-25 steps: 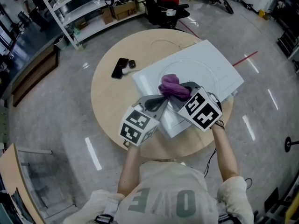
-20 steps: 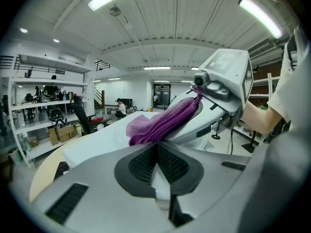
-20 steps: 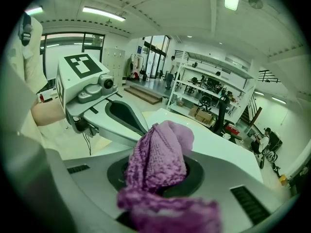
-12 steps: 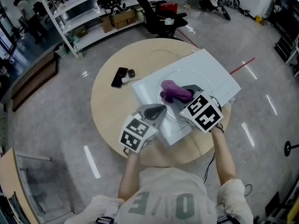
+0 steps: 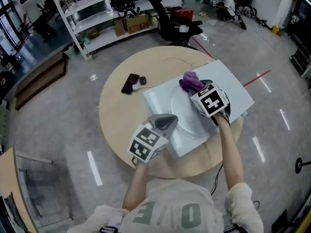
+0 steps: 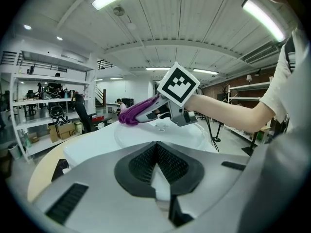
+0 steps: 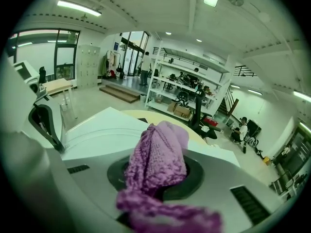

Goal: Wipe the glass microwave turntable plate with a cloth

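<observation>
The clear glass turntable plate [image 5: 194, 124] lies on a white board [image 5: 232, 84] on the round wooden table [image 5: 114, 125]. My right gripper [image 5: 197, 89] is shut on a purple knitted cloth [image 5: 191, 81] and holds it on the plate's far rim. The cloth [image 7: 160, 154] fills the jaws in the right gripper view. My left gripper [image 5: 169, 122] is shut, with its tip at the plate's near-left rim; I cannot tell whether it pinches anything. In the left gripper view the plate [image 6: 160, 132] lies just ahead, with the cloth [image 6: 129, 114] and the right gripper [image 6: 143, 112] at its far side.
A black phone [image 5: 130, 84] and a small dark object [image 5: 142, 80] lie on the table left of the board. A thin cable [image 5: 170, 59] curls at the table's far side. Shelves [image 5: 97, 13] and an office chair [image 5: 170, 13] stand beyond.
The right gripper has carried the cloth away from me across the plate, from its middle to its far rim. The left gripper has stayed at the near-left rim.
</observation>
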Available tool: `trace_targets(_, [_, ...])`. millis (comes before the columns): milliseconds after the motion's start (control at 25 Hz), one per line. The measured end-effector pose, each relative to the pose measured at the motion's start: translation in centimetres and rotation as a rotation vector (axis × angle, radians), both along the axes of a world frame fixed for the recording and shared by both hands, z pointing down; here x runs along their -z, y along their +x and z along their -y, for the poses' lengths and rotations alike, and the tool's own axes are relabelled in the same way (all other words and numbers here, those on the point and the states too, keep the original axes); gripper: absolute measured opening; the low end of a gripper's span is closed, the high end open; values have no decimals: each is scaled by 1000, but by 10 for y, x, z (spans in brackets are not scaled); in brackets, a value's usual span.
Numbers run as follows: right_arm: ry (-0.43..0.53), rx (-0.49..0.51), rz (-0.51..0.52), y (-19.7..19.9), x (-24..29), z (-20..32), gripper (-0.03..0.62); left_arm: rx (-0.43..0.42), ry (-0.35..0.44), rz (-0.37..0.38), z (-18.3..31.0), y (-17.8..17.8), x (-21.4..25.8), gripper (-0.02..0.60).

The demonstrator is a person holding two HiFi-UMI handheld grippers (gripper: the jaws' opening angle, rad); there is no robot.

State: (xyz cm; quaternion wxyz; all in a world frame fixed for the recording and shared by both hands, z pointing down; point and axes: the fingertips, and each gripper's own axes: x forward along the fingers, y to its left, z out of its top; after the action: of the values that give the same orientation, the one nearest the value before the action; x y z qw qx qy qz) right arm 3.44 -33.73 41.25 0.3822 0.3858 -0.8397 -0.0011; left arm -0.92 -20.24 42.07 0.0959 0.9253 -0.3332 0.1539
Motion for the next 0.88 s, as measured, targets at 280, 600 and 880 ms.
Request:
trace_targets(280, [-26, 83, -1, -4, 3, -42, 55, 8, 1, 13, 0, 0, 2, 2])
trace_targets(600, [-49, 151, 17, -5, 3, -124, 57, 20, 7, 22, 0, -1, 2, 2])
trace_targets(880, [-22, 172, 22, -5, 3, -167, 55, 37, 14, 29, 1, -1, 3, 2])
